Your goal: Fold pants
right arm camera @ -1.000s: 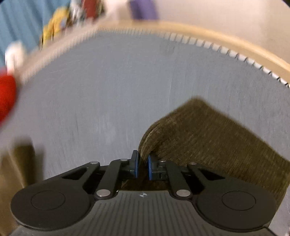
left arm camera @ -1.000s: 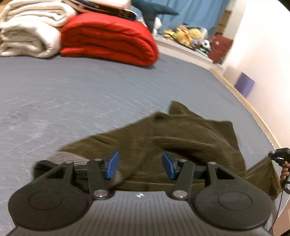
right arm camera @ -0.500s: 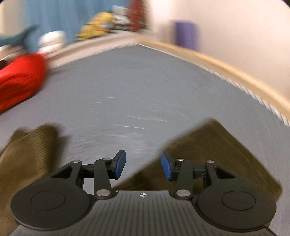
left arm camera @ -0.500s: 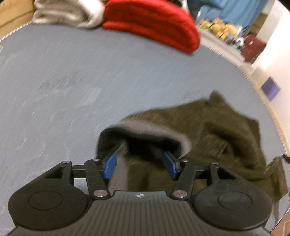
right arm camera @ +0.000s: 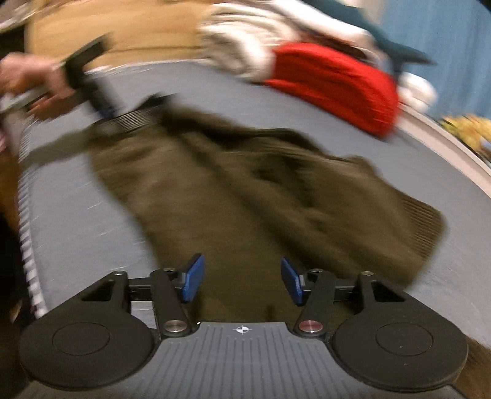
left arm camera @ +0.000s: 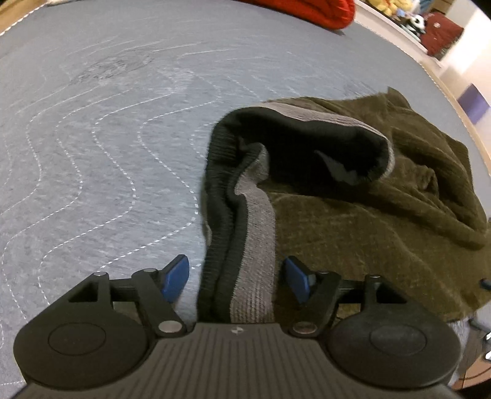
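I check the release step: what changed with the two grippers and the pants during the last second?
The right gripper let go of the olive-green corduroy pants and swung to face them; its jaws have just been opening. The left gripper opened wider around the grey-and-black ribbed waistband, pads apart from it. The pants stayed on the grey quilted bed cover.

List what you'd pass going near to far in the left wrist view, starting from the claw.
Left claw → grey and black waistband → olive pants → quilted grey bed cover → red folded blanket.
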Demonstrator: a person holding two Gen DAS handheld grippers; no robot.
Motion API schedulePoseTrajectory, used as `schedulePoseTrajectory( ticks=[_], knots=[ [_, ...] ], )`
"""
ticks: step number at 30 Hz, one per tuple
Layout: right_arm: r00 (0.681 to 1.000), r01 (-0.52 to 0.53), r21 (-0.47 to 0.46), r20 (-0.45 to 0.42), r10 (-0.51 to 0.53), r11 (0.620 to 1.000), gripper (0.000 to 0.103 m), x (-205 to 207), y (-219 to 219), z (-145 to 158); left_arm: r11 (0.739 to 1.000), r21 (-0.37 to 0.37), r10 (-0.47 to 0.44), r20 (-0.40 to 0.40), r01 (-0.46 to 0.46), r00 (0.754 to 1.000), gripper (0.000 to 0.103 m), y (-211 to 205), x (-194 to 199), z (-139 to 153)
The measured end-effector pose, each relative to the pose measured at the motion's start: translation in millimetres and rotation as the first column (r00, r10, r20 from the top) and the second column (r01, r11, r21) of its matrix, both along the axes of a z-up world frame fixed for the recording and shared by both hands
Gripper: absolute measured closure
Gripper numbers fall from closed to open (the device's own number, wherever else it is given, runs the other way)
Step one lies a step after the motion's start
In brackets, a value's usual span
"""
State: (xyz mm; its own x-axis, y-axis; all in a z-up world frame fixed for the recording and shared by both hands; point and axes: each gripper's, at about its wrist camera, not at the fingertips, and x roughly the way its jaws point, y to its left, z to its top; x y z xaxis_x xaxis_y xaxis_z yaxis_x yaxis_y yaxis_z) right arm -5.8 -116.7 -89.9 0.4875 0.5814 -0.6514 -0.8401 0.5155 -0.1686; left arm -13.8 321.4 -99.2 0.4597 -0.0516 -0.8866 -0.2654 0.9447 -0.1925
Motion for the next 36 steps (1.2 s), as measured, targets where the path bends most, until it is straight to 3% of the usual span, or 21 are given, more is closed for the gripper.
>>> schedulePoseTrajectory(
  ticks=[5,7,8,9,10,12,15,19,22,23,24,25,27,30,32,34,36],
  knots=[
    [0.995,-0.098,-0.116,0.000,0.099,0.988,0.043,-14.7,29.8,-24.5,0.996,0.047,-0.073,0.010,0.072,0.997,0.060,-16.1,-8.6,8.0],
    [0.992,-0.125,-0.131,-0.010,0.125,0.983,0.059,-14.8,33.5,-29.7,0.997,0.031,-0.066,0.025,0.065,0.998,0.069,-11.2,-15.4,17.8],
    [0.991,-0.131,-0.123,-0.020,0.130,0.984,0.079,-11.6,32.7,-29.0,0.999,0.023,-0.043,0.041,0.042,0.998,0.070,-7.2,-20.3,26.2],
    [0.992,-0.124,-0.126,-0.021,0.122,0.984,0.092,-5.3,34.5,-27.2,1.000,0.026,-0.015,0.053,0.013,0.998,0.073,-2.7,-23.9,33.5],
    [0.993,-0.121,-0.124,-0.015,0.120,0.985,0.094,-3.0,34.5,-23.8,0.999,0.043,0.013,0.074,-0.016,0.997,0.077,1.8,-31.2,45.5],
    [0.986,-0.164,-0.093,-0.029,0.162,0.982,0.095,-2.9,31.7,-15.8,0.997,0.058,0.044,0.114,-0.051,0.992,0.078,10.1,-44.5,65.5],
    [0.960,-0.278,-0.049,-0.036,0.276,0.959,0.096,-16.5,31.9,1.1,0.995,0.076,0.054,0.094,-0.061,0.994,0.078,20.4,-62.0,76.8],
    [0.897,-0.432,-0.037,-0.121,0.425,0.901,0.095,-42.5,32.4,7.0,0.984,0.162,-0.062,-0.073,0.074,0.995,0.075,5.4,-63.9,55.5],
    [0.887,-0.445,-0.125,-0.193,0.419,0.887,0.083,-48.2,39.2,-11.4,0.937,0.338,-0.053,-0.104,0.086,0.993,0.060,-12.4,-59.0,52.8],
    [0.887,-0.451,-0.132,-0.180,0.426,0.883,0.078,-50.0,37.5,-12.2,0.925,0.372,-0.050,-0.079,0.076,0.996,0.057,-18.9,-56.4,58.2],
    [0.892,-0.444,-0.128,-0.158,0.423,0.887,0.066,-49.0,35.3,-8.8,0.920,0.388,-0.048,-0.024,0.054,0.999,0.053,-25.2,-55.4,68.0],
    [0.902,-0.422,-0.106,-0.144,0.406,0.900,0.052,-45.3,30.2,-3.1,0.923,0.382,-0.050,0.027,0.036,0.998,0.048,-31.6,-54.6,77.2],
    [0.933,-0.337,-0.010,-0.133,0.333,0.941,0.043,-27.0,16.4,14.8,0.939,0.342,-0.079,0.115,0.035,0.990,0.046,-45.2,-51.2,92.3],
    [0.984,-0.133,0.122,-0.101,0.145,0.984,0.036,7.1,-17.0,42.0,0.952,0.291,-0.152,0.184,0.094,0.971,0.046,-76.9,-42.6,102.2],
    [0.995,0.061,0.180,-0.089,-0.046,0.982,0.034,32.1,-47.0,52.6,0.950,0.263,-0.225,0.206,0.167,0.952,0.046,-109.2,-32.5,104.2],
    [0.959,0.278,0.222,-0.108,-0.260,0.934,0.033,57.0,-85.3,58.2,0.943,0.232,-0.290,0.226,0.237,0.930,0.046,-139.1,-27.0,102.2],
    [0.871,0.490,0.246,-0.156,-0.465,0.836,0.031,79.8,-129.9,60.0,0.928,0.211,-0.351,0.229,0.306,0.908,0.046,-179.4,-11.2,92.6]
  ],
)
